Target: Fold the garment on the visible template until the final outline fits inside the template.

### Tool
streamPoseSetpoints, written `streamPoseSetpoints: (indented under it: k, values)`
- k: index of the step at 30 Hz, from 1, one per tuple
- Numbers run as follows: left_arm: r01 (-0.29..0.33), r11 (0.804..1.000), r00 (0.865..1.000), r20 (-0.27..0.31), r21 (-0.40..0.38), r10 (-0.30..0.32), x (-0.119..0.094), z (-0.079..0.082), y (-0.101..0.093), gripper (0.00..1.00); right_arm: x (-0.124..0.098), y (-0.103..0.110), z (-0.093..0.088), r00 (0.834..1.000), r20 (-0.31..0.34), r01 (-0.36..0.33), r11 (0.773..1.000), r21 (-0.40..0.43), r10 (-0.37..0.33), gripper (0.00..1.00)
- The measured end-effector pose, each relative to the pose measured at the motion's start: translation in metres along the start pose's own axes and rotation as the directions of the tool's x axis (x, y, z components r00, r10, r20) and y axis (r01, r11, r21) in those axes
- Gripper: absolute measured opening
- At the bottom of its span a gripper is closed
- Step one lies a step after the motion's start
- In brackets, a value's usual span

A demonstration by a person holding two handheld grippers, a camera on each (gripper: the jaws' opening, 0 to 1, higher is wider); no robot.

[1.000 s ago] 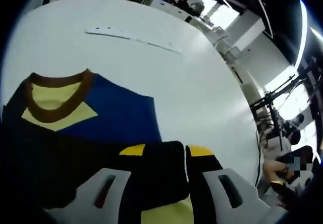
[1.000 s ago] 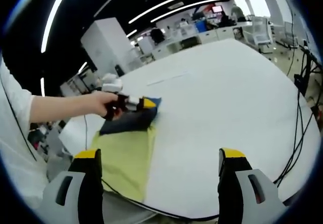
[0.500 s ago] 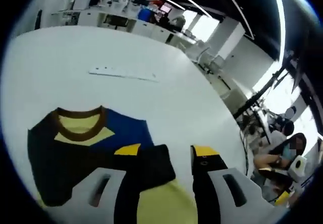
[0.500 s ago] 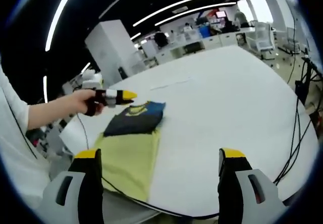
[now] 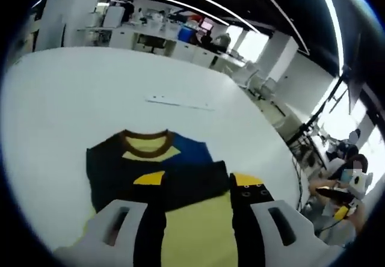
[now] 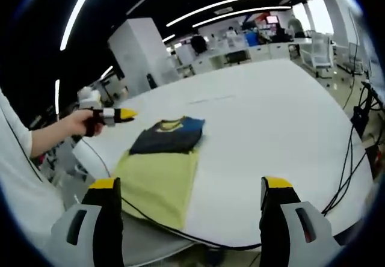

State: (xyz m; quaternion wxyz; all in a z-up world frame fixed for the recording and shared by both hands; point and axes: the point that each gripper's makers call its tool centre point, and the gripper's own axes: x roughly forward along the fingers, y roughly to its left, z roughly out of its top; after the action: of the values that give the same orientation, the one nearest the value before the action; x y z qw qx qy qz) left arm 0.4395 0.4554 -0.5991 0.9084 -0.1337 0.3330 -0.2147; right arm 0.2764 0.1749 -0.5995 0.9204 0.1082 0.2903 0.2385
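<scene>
Spanning both views, the white table (image 6: 283,128) carries every task item. On it lies the yellow template (image 6: 157,184), a rectangular sheet whose near end reaches the table edge. The folded garment (image 6: 168,136), navy and blue with a brown collar, rests flat on the far end of the template; its far portion appears to extend past the sheet onto bare table, though the fisheye makes this hard to confirm. A thin white strip (image 5: 180,104) lies on the table beyond the garment, well apart from it.

The left gripper (image 5: 195,186) hovers above the near edge of the garment, jaws apart and empty. The right gripper (image 6: 189,192) is held clear of the table, jaws wide and empty.

The step in hand is probably a check between folds. If the outline overhangs, the next move calls for gripping the far edge and folding or sliding it back onto the template.
</scene>
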Motion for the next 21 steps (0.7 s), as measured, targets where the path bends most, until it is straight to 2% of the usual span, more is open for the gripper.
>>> streamPoseSetpoints:
  k: [10,13,21]
  values:
    - [0.009,1.0,0.997,0.074,0.005,-0.009,-0.067,0.007,-0.001,0.41,-0.008,0.016,-0.005,1.0,-0.012,-0.023,0.999,-0.031,0.023,0.95]
    - [0.01,0.999,0.997,0.083,-0.03,-0.008,-0.09,0.001,0.007,0.41,-0.01,0.018,-0.008,0.999,-0.022,-0.03,0.999,-0.035,0.029,0.95]
    - [-0.069,0.996,0.992,0.104,-0.052,0.074,-0.144,-0.017,0.035,0.42,-0.011,0.024,-0.011,0.998,-0.039,-0.051,0.997,-0.051,0.049,0.95]
